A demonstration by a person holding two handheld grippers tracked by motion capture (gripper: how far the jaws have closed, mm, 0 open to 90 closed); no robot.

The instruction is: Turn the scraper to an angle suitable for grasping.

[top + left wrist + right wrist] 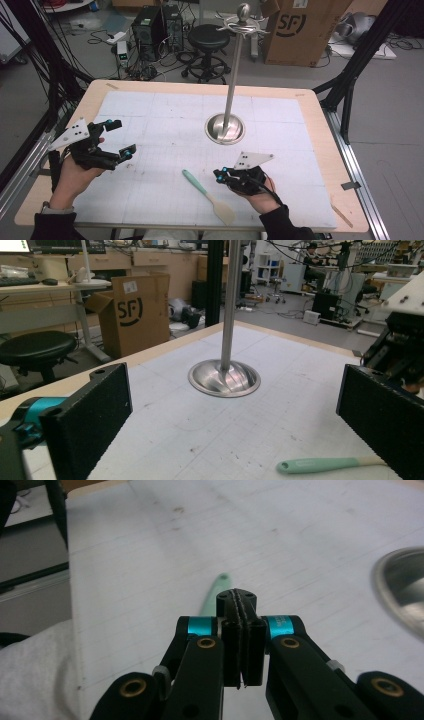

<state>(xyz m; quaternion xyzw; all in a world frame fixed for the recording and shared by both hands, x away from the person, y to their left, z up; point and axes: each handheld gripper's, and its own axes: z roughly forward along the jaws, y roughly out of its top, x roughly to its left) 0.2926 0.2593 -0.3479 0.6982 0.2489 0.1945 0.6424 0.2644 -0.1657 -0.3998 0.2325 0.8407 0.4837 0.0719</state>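
A spatula [207, 196] with a mint handle and a cream blade lies flat on the white mat near the table's front edge. Just to its right, my right gripper [220, 174] is shut with nothing between its pads. In the right gripper view the closed jaws [236, 600] point at the mint handle [212, 591] lying just beyond them. My left gripper [120, 137] hovers at the table's left side, open and empty. Between its wide-apart pads [95, 415] I see the steel stand's base [224, 378] and the spatula handle [320, 465].
A tall steel stand [226, 128] with hooks at the top rises from a round base on the mat [165, 115]. Its base edge [405, 590] shows at the right of the right gripper view. A stool [209, 37], a cardboard box [300, 30] and computer towers [155, 25] stand beyond the table.
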